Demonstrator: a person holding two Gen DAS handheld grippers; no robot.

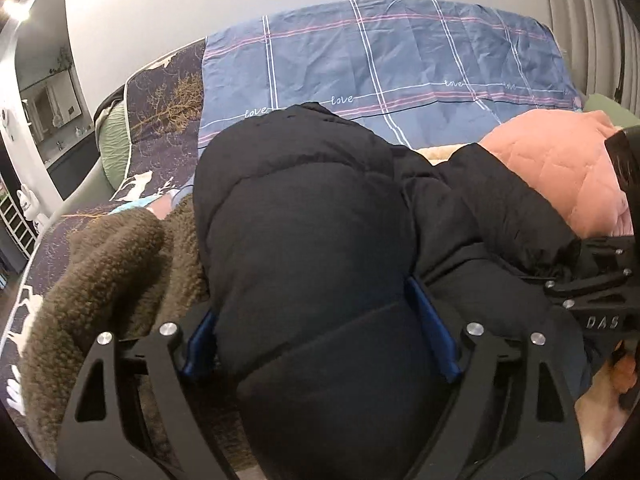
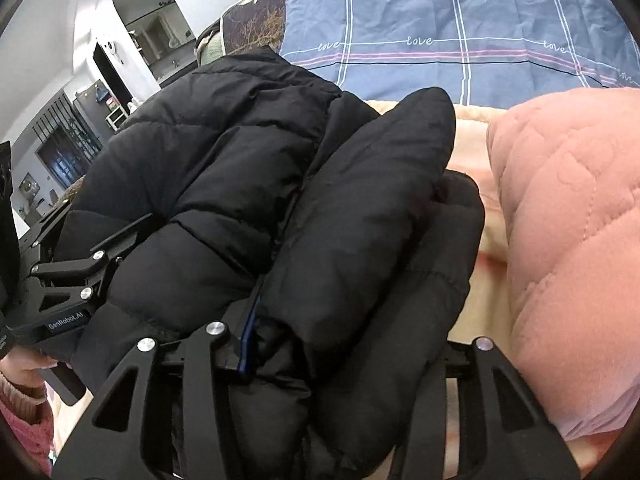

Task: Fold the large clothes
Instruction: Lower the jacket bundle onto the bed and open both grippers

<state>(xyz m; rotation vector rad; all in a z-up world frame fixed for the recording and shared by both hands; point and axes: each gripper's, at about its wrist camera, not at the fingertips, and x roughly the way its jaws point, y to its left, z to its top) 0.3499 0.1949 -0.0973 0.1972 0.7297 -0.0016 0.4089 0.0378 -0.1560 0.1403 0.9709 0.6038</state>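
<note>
Black puffer jacket (image 1: 304,216) fills the space between the blue pads of the left hand-held gripper (image 1: 316,332); its jaws stand wide, one pad at each side of a thick quilted fold, and whether they press on it cannot be told. The jacket lies bunched on the bed, straight ahead of both tools. In the right wrist view the jacket (image 2: 224,168) shows as two lumps, with a rolled sleeve running forward between the fingers of the right hand-held gripper (image 2: 352,344). Only that gripper's left blue pad is visible, against the cloth; the other is hidden under it, so a grip cannot be told.

Left of the left gripper lies a brown fleece (image 1: 108,280), seen only from that wrist. Right of both lies a pink quilt (image 2: 568,240) on a cream blanket (image 2: 476,120), which the right view shows more fully. Beyond is a blue checked sheet (image 1: 400,64) with "love" lettering.
</note>
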